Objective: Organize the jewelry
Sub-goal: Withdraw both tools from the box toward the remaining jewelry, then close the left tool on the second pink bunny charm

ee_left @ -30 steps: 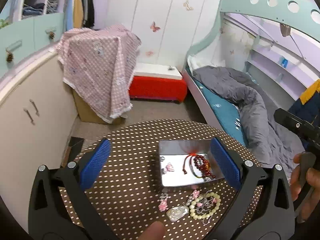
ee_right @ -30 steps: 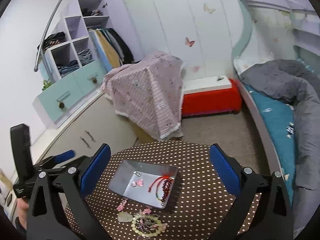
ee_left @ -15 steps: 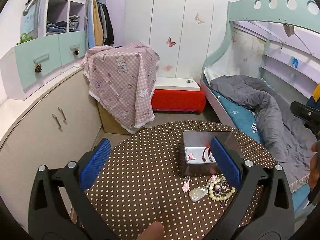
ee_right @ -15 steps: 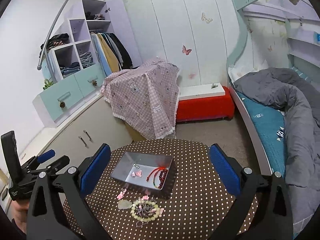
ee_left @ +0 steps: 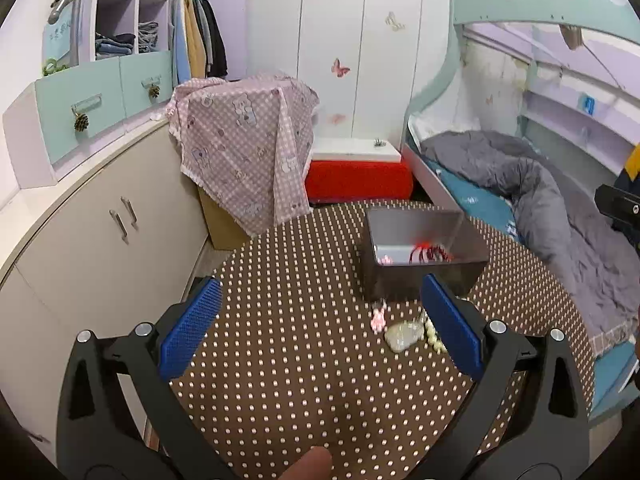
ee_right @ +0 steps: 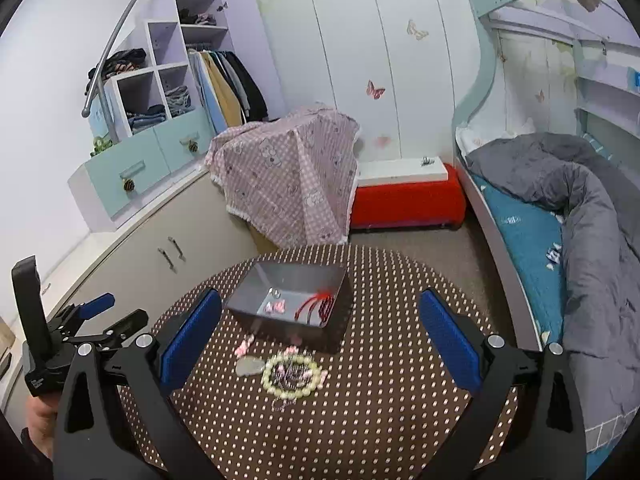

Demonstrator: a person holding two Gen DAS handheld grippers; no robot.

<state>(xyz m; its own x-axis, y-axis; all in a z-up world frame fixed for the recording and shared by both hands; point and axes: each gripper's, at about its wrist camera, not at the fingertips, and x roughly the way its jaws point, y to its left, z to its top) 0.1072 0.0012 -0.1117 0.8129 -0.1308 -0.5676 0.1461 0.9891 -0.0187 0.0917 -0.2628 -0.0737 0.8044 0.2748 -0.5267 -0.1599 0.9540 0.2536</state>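
Fingers of the left gripper [ee_left: 320, 320] gape wide and empty; it has pulled back and tilted up since a second ago. The right gripper [ee_right: 318, 332] is likewise spread, holding nothing. The metal tray [ee_right: 340, 312] sits at twelve o'clock, red bracelet [ee_right: 316, 306] inside; the pearl bracelet [ee_right: 294, 376] and pale pendant [ee_right: 249, 367] wait at six o'clock outside it, unsorted.
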